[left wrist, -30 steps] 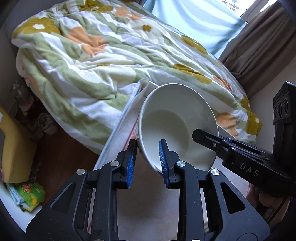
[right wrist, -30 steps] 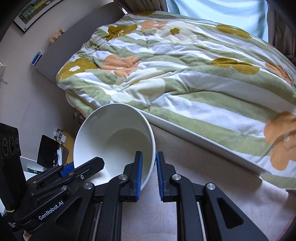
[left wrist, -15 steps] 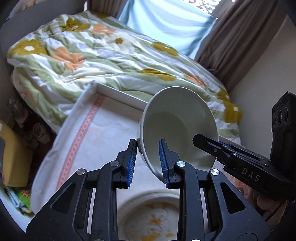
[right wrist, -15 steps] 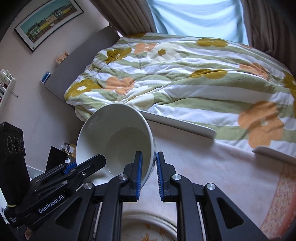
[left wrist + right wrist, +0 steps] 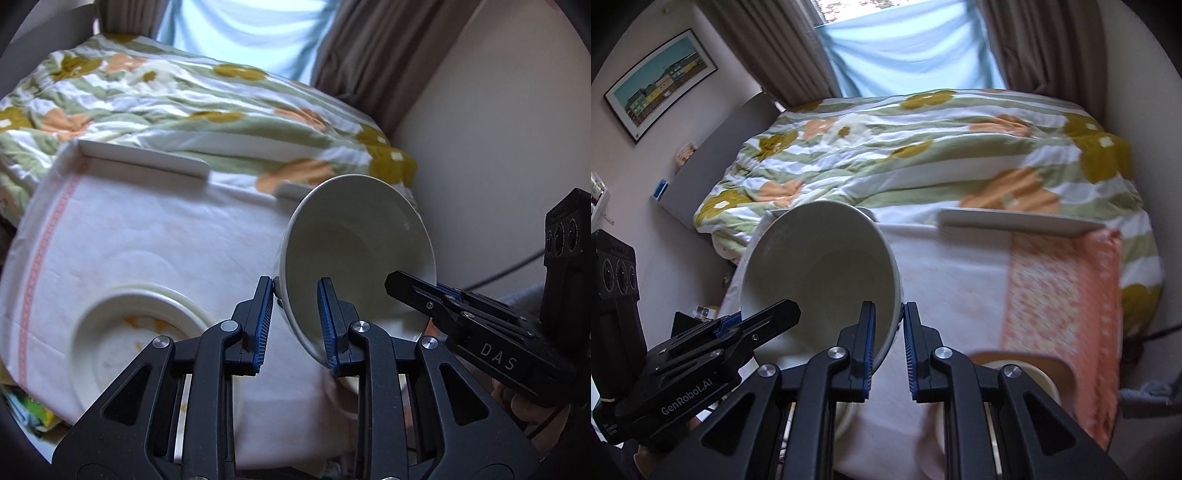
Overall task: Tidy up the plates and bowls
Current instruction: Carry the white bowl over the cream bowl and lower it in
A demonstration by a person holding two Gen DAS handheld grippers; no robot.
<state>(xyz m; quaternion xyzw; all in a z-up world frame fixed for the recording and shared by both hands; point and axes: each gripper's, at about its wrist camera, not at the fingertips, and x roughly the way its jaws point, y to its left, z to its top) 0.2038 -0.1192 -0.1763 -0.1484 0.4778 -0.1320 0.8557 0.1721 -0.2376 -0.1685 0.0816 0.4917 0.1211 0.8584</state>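
I held the white bowl [image 5: 354, 254] tilted above the cloth-covered table [image 5: 147, 229], my left gripper [image 5: 295, 321] clamped on its left rim. My right gripper [image 5: 888, 345] pinched the opposite rim, both reaching forward toward the bed [image 5: 923, 158].

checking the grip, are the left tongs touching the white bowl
Touching. The left wrist view shows the left tongs straddling the white bowl rim, pads pressed against both wall faces.

The white bowl [image 5: 354, 251] is tipping more upright as both views are swinging down, bringing a patterned plate [image 5: 122, 343] and pink-bordered cloth [image 5: 1060, 295] into view.
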